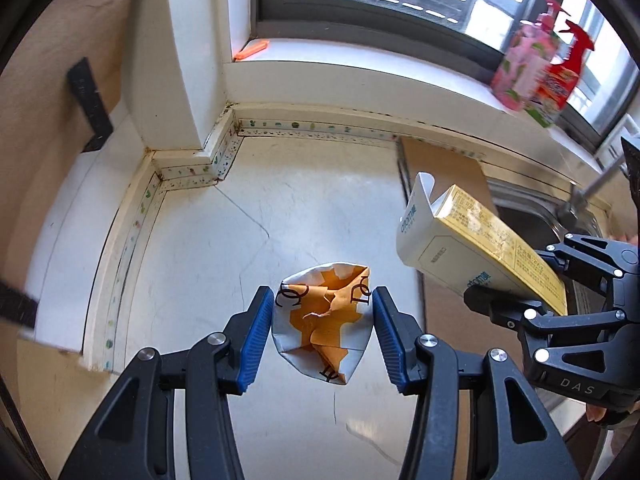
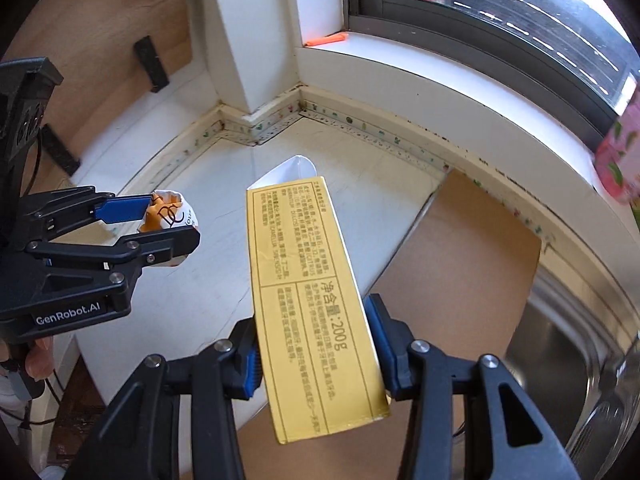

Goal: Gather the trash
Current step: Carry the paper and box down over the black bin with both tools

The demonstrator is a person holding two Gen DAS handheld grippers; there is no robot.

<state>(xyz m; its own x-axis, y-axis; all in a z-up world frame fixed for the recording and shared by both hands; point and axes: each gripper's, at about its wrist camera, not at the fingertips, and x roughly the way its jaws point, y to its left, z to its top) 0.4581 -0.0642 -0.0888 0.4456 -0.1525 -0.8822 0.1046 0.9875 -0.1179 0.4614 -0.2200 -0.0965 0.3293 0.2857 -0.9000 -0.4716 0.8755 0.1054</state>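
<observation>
Both grippers are loaded and hanging clear of the white countertop (image 1: 208, 264) — this reads as the carry step, pickup done, drop-off not yet started.

Left gripper (image 1: 322, 320) is clamping a crumpled orange-and-white paper wrapper (image 1: 320, 320); both blue pads (image 1: 254, 340) are pressing on its sides, and the wrapper is sitting above the counter, not on it. In the right wrist view the same wrapper is showing pinched at the left edge.

Right gripper (image 2: 316, 352) is gripping a long yellow carton (image 2: 308, 300) across its narrow width, near the lower end. The carton is sticking out forward with its open white flap at the far tip, hanging over the counter edge and a brown board (image 2: 460, 264) beside the steel sink (image 2: 580, 340).

No bin or bag is showing in either view, so where the trash goes cannot be told from here.

Next move is likely a swing toward whatever container is off-frame, then a release over it. Carton is the awkward one — long lever, short grip, so it may pivot between the pads if swung hard. Wrapper is light and soft; it should drop clean once the jaws part.
</observation>
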